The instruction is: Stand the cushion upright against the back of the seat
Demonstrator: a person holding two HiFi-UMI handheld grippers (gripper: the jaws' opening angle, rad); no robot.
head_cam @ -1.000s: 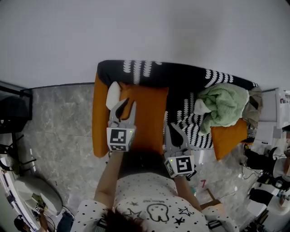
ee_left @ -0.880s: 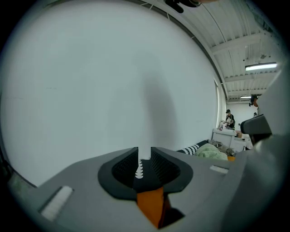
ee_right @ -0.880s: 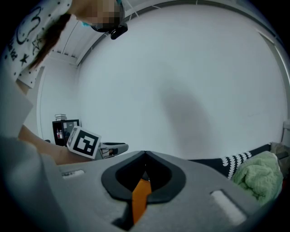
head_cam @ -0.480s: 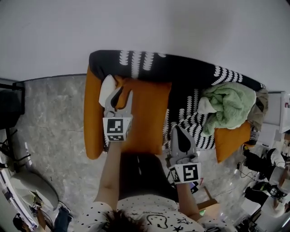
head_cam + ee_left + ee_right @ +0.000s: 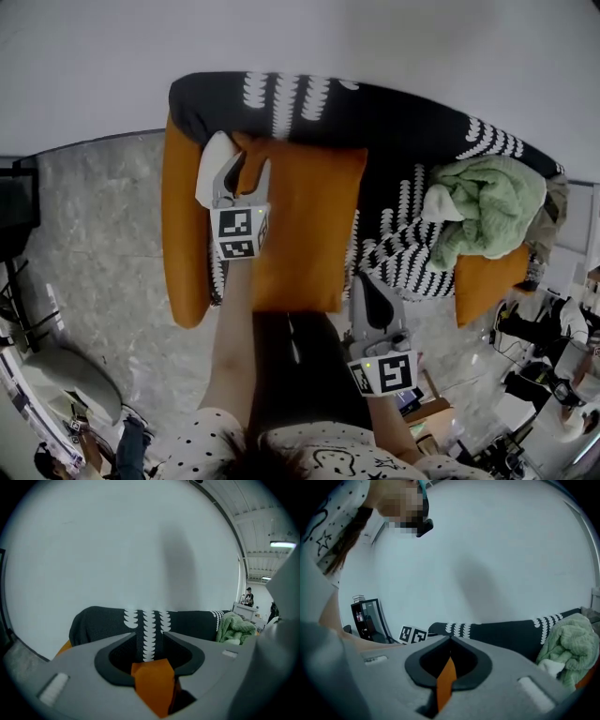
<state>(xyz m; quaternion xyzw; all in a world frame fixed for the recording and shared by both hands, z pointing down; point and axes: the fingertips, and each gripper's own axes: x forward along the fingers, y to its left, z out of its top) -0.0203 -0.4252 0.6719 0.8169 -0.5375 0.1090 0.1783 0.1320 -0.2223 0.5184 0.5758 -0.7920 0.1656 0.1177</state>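
Cushion [image 5: 305, 234] on left end of sofa seat, far edge leaning on sofa back [image 5: 375, 122]. Left claw [image 5: 236, 178] at far-left corner, jaws just opening, corner loose between them: likely releasing. Right claw [image 5: 364, 286] pinches near-right edge, steadying.

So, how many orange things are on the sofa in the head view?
3: the cushion in the middle; a long orange part at the left end of the sofa; a shorter orange part at its right end, below the green blanket. More may be hidden under it.
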